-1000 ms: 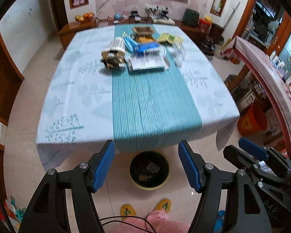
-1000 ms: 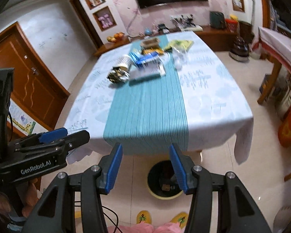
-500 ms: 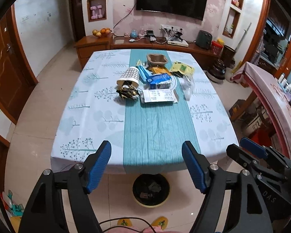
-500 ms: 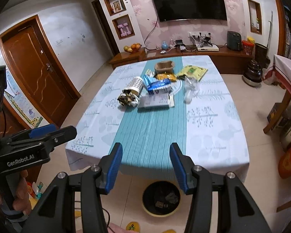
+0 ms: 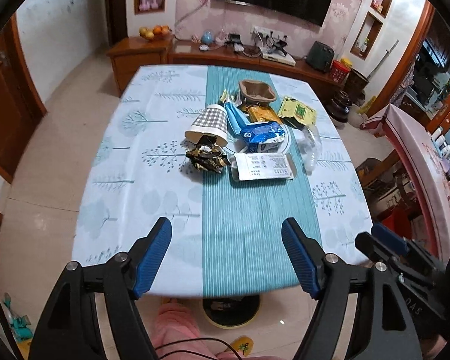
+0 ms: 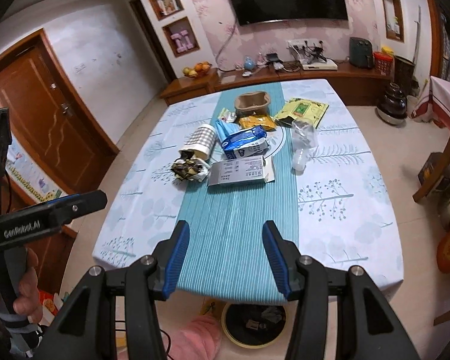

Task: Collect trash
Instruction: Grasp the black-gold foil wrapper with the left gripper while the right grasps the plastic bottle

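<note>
Right now the left gripper (image 5: 226, 250) hangs over the near edge of the table, its two blue-padded jaws spread wide after just opening further, nothing between them. Beside it, on its right, the right gripper (image 6: 226, 253) is parted more narrowly and is likewise empty. Below both claws, on the floor under the table's near edge, sits one round black bin with a yellow rim (image 6: 255, 322), with scraps already inside. Ahead of the jaws runs the bare teal striped runner (image 5: 240, 216) down the middle of the pale tree-print tablecloth (image 5: 135, 180). Well beyond the fingertips lies the trash pile: nearest, one flat white printed carton (image 5: 262, 166) and one crumpled black-and-gold wrapper (image 5: 207, 156) spilling from one tipped grey-checked paper cup (image 5: 208, 123); behind them one blue-and-white pouch (image 5: 262, 133), one orange packet (image 5: 259, 114), one yellow-green sachet (image 5: 298, 114), one brown moulded pulp tray (image 5: 256, 90); off to the right one crushed clear plastic bottle (image 6: 303, 144).
</note>
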### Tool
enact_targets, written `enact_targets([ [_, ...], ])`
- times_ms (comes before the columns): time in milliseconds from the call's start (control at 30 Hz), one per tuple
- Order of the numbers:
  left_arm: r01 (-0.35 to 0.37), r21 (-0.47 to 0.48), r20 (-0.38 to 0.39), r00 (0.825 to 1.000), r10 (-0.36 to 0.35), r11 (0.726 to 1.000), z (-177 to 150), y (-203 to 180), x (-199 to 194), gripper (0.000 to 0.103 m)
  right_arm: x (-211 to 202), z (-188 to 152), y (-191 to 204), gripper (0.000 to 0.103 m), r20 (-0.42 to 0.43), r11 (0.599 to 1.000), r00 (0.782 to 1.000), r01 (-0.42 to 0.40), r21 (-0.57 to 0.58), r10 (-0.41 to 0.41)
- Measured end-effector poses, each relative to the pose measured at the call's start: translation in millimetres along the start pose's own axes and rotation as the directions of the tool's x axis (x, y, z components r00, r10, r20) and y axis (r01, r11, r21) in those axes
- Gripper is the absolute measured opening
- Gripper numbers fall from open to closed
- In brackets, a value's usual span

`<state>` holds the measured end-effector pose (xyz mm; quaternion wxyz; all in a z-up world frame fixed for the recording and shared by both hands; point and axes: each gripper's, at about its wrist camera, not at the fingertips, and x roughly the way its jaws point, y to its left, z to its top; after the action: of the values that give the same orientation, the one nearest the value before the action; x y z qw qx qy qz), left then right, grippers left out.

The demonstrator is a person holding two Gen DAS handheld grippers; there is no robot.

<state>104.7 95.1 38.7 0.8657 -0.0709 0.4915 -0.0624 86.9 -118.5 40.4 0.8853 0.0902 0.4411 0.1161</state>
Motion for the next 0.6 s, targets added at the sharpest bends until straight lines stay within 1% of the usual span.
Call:
enact_targets([
  [67, 0.025, 0.000, -0.044, 0.999, -0.025, 1.000, 20.2, 13.4, 24.0, 0.074, 18.4, 8.8, 2.1, 0.051, -0.007, 0.999, 0.999, 0.038, 0.029, -0.037],
  [133, 0.049, 0.002, -0.093, 0.994, -0.048, 0.999, 41.0, 27.6, 51.8, 0.074, 32.9, 16.8, 3.0, 0.051, -0.017, 0.996, 0.998, 0.059, 0.070, -0.058],
  [233, 0.069, -0.002, -0.179, 0.981, -0.068, 0.998, 66.4, 43.0, 93.6, 0.074, 61.5, 30.0, 2.3, 0.051, -0.051, 0.984, 0.995, 0.095, 0.153, -0.088],
  [333, 0.092, -0.022, -0.245, 0.965, -0.095, 0.995, 87.1, 54.7, 133.9, 0.074, 90.0, 42.4, 0.4, 0.051, -0.076, 0.961, 0.990, 0.133, 0.242, -0.117],
  [400, 0.112, -0.029, -0.299, 0.947, -0.116, 0.993, 96.8, 58.0, 164.4, 0.074, 102.9, 47.5, -1.5, 0.051, -0.087, 0.946, 0.987, 0.156, 0.285, -0.137],
  [433, 0.118, -0.027, -0.314, 0.942, -0.120, 0.993, 99.9, 57.6, 173.2, 0.074, 108.6, 49.1, -2.5, 0.051, -0.092, 0.937, 0.985, 0.167, 0.306, -0.146],
  [500, 0.138, -0.020, -0.356, 0.924, -0.136, 0.990, 105.6, 55.8, 197.7, 0.074, 120.3, 52.0, -6.2, 0.051, -0.102, 0.919, 0.982, 0.185, 0.349, -0.160],
  [600, 0.164, -0.011, -0.396, 0.905, -0.155, 0.986, 108.6, 49.7, 220.7, 0.074, 133.2, 55.5, -11.1, 0.051, -0.114, 0.896, 0.974, 0.225, 0.382, -0.196],
])
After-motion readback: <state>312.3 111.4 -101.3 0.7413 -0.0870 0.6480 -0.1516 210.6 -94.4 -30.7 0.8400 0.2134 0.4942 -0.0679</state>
